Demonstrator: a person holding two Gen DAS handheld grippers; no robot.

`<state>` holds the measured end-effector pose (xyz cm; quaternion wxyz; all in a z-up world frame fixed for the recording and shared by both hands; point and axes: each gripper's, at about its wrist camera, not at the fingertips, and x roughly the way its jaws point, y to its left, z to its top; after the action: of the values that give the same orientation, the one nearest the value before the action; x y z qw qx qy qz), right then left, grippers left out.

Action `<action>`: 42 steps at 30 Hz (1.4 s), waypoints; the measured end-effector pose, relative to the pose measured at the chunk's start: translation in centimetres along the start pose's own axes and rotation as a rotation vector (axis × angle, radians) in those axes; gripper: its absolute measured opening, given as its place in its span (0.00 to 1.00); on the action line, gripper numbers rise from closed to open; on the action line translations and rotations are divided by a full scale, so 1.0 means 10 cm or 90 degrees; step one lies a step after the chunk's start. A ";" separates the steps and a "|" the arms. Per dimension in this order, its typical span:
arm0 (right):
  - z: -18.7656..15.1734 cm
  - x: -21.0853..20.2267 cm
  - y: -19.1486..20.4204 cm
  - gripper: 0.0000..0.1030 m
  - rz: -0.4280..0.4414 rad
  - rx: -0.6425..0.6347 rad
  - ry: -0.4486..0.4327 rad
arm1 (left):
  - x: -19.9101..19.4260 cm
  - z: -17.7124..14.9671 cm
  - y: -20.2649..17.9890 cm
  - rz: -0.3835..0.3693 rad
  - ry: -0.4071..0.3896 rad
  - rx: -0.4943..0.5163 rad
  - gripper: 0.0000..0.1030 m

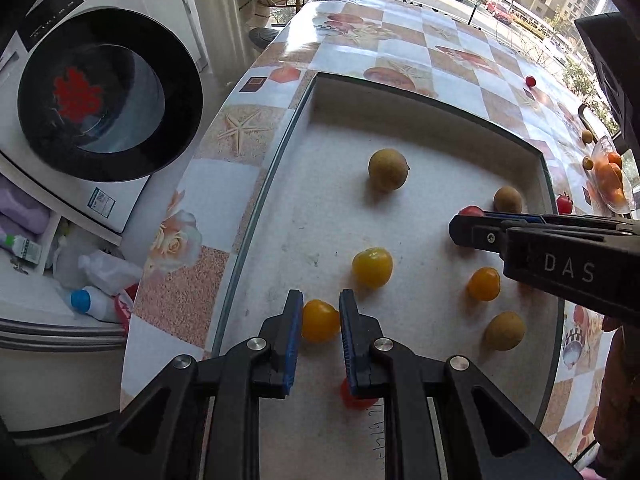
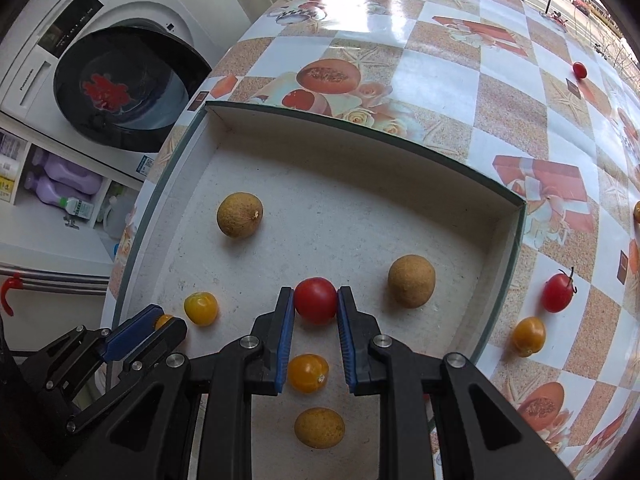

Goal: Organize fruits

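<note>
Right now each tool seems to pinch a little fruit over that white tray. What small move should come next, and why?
Probably open the fingers of the right gripper a little, to let go of the red tomato it pinches low over the white tray. Several fruits already lie there, so this looks like the drop spot. The left gripper, shut on a yellow tomato, could follow.

Red fruit (image 1: 357, 397) under the left gripper's fingers: mostly covered, kind not clear. Yellow fruit (image 2: 163, 321) in the right wrist view: only a sliver shows behind the left gripper (image 2: 141, 330). Clear dish of orange fruit (image 1: 612, 178): cut by the frame edge. Brown fruit (image 2: 637, 213): cropped at the right margin.
</note>
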<state>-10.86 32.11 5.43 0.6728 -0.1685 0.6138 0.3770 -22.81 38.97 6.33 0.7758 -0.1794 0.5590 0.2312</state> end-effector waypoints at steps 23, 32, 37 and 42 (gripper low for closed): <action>-0.51 -0.73 -0.13 0.78 0.022 0.049 -0.023 | -0.30 -0.14 -0.20 0.011 0.011 0.023 0.94; -0.73 -0.99 -0.11 0.85 -0.024 0.057 -0.011 | -0.67 -0.28 -0.22 0.084 0.016 0.026 0.94; -0.86 -1.15 -0.04 1.00 -0.046 0.046 -0.001 | -0.82 -0.36 -0.15 0.073 0.046 0.023 0.94; -0.95 -1.23 0.04 1.00 -0.062 0.032 0.045 | -1.01 -0.45 -0.15 0.058 0.060 0.048 0.94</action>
<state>-17.29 22.15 15.44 0.6725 -0.1940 0.6375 0.3221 -28.16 33.69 14.53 0.7433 -0.1349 0.6112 0.2362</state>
